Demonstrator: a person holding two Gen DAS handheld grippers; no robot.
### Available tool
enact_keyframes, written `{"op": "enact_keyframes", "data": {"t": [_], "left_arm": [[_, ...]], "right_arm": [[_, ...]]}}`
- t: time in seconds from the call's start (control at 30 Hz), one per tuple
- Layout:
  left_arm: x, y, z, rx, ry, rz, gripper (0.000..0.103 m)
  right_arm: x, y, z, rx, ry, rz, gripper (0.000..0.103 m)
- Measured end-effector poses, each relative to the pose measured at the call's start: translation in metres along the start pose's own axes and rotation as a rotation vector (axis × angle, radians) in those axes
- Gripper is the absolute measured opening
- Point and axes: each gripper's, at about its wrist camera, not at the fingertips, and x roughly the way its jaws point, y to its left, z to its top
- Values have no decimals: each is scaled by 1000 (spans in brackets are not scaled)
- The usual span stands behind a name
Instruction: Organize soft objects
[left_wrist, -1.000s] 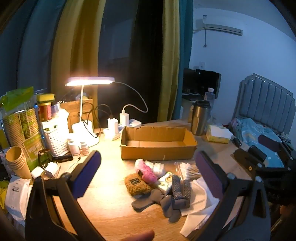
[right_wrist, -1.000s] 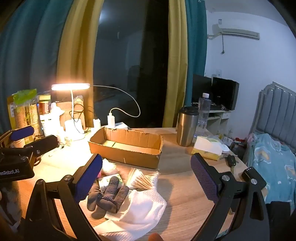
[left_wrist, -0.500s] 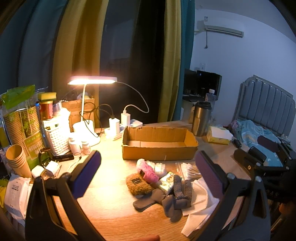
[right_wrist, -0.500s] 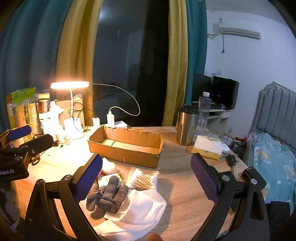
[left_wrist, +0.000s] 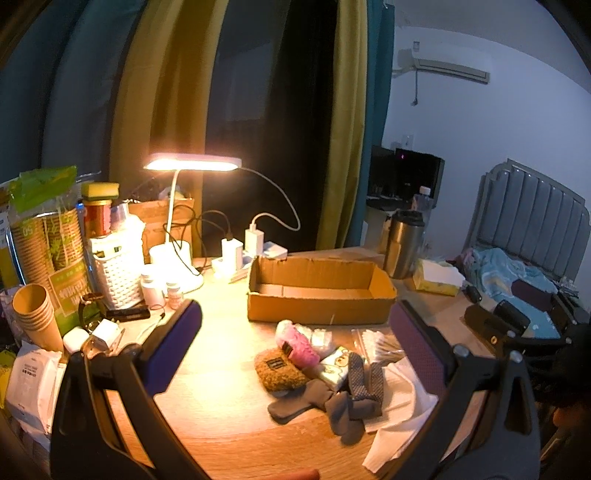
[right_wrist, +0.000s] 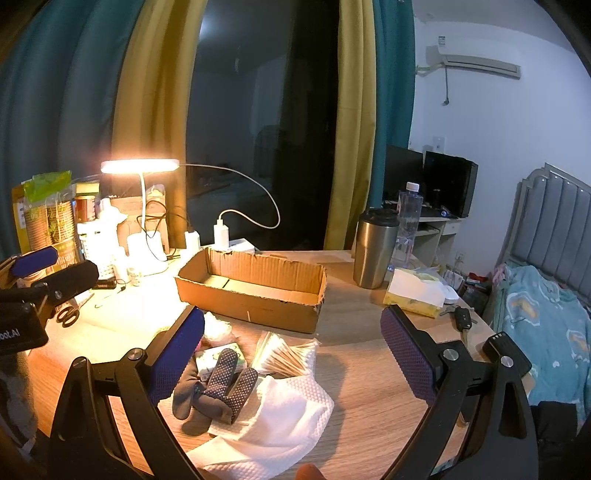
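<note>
Lying flat, grey gloves (right_wrist: 216, 387), fingers (right_wrist: 225, 363) toward box (right_wrist: 251, 291)

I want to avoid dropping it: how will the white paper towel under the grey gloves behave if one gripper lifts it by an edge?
The white paper towel lies crumpled and thin, so it will probably droop and weigh very little. The grey gloves rest partly on it, so they will likely drag or slide off.

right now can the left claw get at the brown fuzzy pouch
Probably yes: the left claw is open and the brown pouch lies on top of the pile between its fingers, nothing covering it except the pink item touching its far edge.
</note>
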Motion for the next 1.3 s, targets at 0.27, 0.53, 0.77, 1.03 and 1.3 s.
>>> {"op": "enact_keyframes", "data": {"t": [0.27,0.53,0.77,1.03,1.3], "left_arm": [[-2,1,0,-2,-6,-1,103],[-3,1,-1,-6,-6,-1,103],[-3,1,-1,-5,-7,-2,103],[-4,1,-2,-5,-9,-3,103],[-5,-1,-2,-5,-12,-5,103]], "right_arm": [[-1,0,0,-3,5,-1,98],[-2,1,0,-3,5,-3,98],[-2,1,1,-3,6,-4,98],[-2,1,1,-3,7,-4,98],[-3,0,0,-3,8,-4,98]]}}
